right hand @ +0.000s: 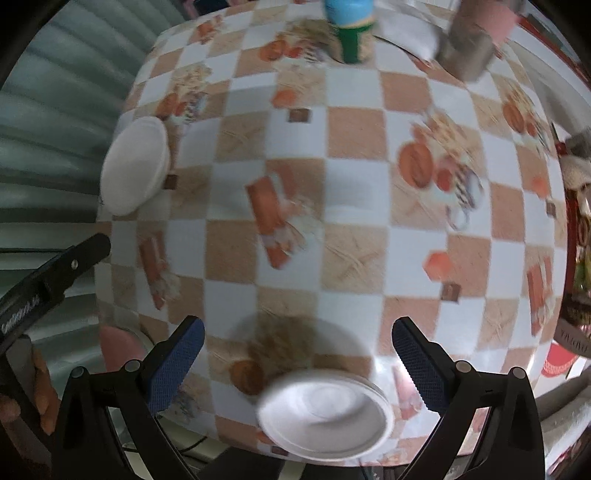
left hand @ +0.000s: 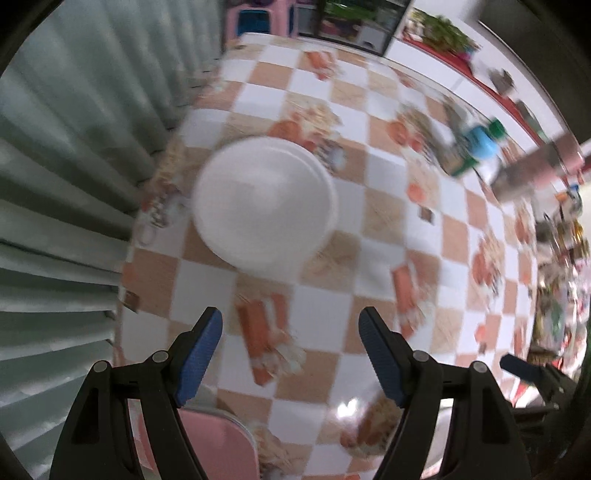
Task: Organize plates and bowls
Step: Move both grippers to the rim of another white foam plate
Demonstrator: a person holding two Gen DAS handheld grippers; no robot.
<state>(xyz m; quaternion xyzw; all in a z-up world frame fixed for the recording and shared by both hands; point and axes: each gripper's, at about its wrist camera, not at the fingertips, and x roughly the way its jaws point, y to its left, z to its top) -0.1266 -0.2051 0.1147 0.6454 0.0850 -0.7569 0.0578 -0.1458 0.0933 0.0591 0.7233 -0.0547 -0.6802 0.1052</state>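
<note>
A tablecloth (right hand: pixel 354 122) checked in white and tan, printed with food pictures, is spread over the table. A green bottle with a blue cap (right hand: pixel 352 33) and a metal cylinder (right hand: pixel 471 48) are seen standing near its far edge. A pink stool (left hand: pixel 218 443) is seen beside the table.

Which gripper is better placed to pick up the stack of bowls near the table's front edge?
Right: the bowl stack sits just below its open gripper; the left gripper faces the other white stack.

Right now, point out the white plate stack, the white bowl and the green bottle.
white plate stack (left hand: pixel 264 205): left wrist view, centre of top plate.
white bowl (right hand: pixel 325 413): right wrist view, inside of bowl.
green bottle (right hand: pixel 354 37): right wrist view, green body.
</note>
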